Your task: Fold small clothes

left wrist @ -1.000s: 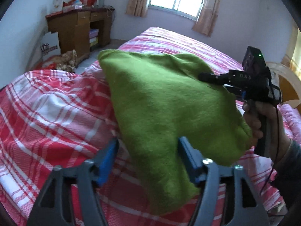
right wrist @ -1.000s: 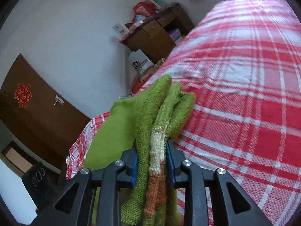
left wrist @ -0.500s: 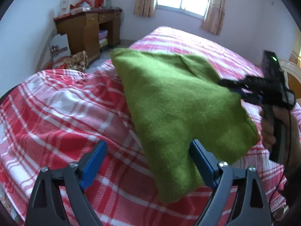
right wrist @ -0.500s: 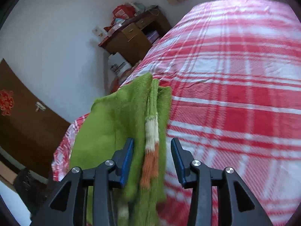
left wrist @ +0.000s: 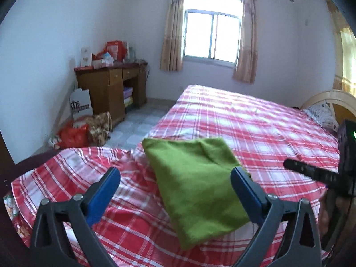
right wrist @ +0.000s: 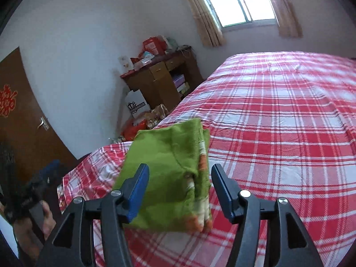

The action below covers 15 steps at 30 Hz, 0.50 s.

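Both of our grippers are now clear of the green sweater [left wrist: 195, 187], which a second ago we were gripping and holding up off the bed [left wrist: 267, 129]; it is now lying folded on the red and white checked cover, near the foot corner on the desk [left wrist: 111, 89] side. We are seeing its striped cuffs [right wrist: 200, 178] stacked along the edge that faces the wide middle of the bed.

Our left gripper [left wrist: 175, 191] is hovering above the sweater with its jaws opening to about their widest, the blue pads well apart and touching nothing. Our right gripper [right wrist: 180, 189] is also hovering, its jaws opening and about half spread; the sweater is showing between its pads in that view, but they are not pressing on it. In the left wrist view we are seeing the right gripper's dark body [left wrist: 322, 175] at the right edge, off the sweater's side. In the right wrist view the left hand [right wrist: 33, 220] is appearing at the lower left, beyond the foot edge of the bed.

Past the sweater, the cover is stretching flat and open toward the window [left wrist: 213, 37] and toward the pillow [left wrist: 320, 113] at the head. Beside the foot corner the floor is crowded with bags [left wrist: 75, 133] in front of the desk.
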Each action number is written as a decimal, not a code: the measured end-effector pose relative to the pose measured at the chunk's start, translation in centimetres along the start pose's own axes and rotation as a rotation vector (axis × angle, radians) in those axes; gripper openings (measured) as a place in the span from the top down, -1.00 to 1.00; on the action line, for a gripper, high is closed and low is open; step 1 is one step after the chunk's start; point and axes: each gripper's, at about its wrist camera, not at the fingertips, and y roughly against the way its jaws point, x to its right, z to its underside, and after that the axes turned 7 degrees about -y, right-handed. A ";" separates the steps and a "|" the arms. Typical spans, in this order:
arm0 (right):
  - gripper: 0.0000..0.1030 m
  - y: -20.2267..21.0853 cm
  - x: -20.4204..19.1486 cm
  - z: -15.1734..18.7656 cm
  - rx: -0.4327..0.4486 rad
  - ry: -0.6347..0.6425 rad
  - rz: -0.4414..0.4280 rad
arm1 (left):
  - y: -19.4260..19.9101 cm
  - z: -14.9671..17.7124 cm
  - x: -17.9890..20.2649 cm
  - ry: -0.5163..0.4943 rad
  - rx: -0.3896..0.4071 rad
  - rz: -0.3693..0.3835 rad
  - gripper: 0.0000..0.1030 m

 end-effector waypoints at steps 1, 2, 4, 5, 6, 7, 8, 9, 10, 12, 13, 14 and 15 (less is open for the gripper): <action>-0.15 0.4 -0.3 0.1 0.006 0.009 0.001 | 0.2 -0.3 0.0 0.002 0.011 0.004 -0.97; -0.15 1.0 -0.6 0.2 0.017 0.019 0.003 | 0.5 -0.4 0.0 0.002 0.019 0.005 -0.97; -0.15 1.8 -1.1 0.3 0.029 0.021 0.000 | 0.7 -0.7 0.0 0.001 0.030 0.003 -0.97; -0.16 2.3 -1.3 0.4 0.036 0.023 -0.001 | 0.9 -0.8 0.1 0.002 0.037 0.006 -0.97; -0.16 2.9 -1.6 0.4 0.047 0.028 0.000 | 1.1 -0.8 0.1 0.002 0.041 0.006 -0.98; -0.16 3.2 -1.8 0.3 0.054 0.034 0.000 | 1.2 -0.9 0.1 0.003 0.046 0.004 -0.99; -0.16 3.5 -2.0 0.3 0.061 0.040 0.000 | 1.3 -0.9 0.1 0.004 0.051 0.003 -0.99; -0.16 3.8 -2.2 0.2 0.067 0.045 0.002 | 1.4 -1.0 0.1 0.006 0.053 0.003 -0.99; -0.16 4.1 -2.4 0.2 0.077 0.051 0.005 | 1.5 -1.0 0.1 0.006 0.055 0.005 -0.99; -0.17 4.5 -2.6 0.2 0.084 0.059 0.006 | 1.4 -1.0 0.0 0.007 0.056 0.002 -0.99; -0.17 4.7 -2.7 0.2 0.086 0.060 0.006 | 1.3 -0.9 0.0 0.007 0.055 0.002 -0.99; -0.17 4.7 -2.7 0.2 0.087 0.061 0.007 | 1.3 -0.9 0.1 0.008 0.053 0.002 -0.99; -0.17 4.8 -2.7 0.3 0.087 0.061 0.007 | 1.2 -0.8 0.0 0.008 0.052 0.002 -1.00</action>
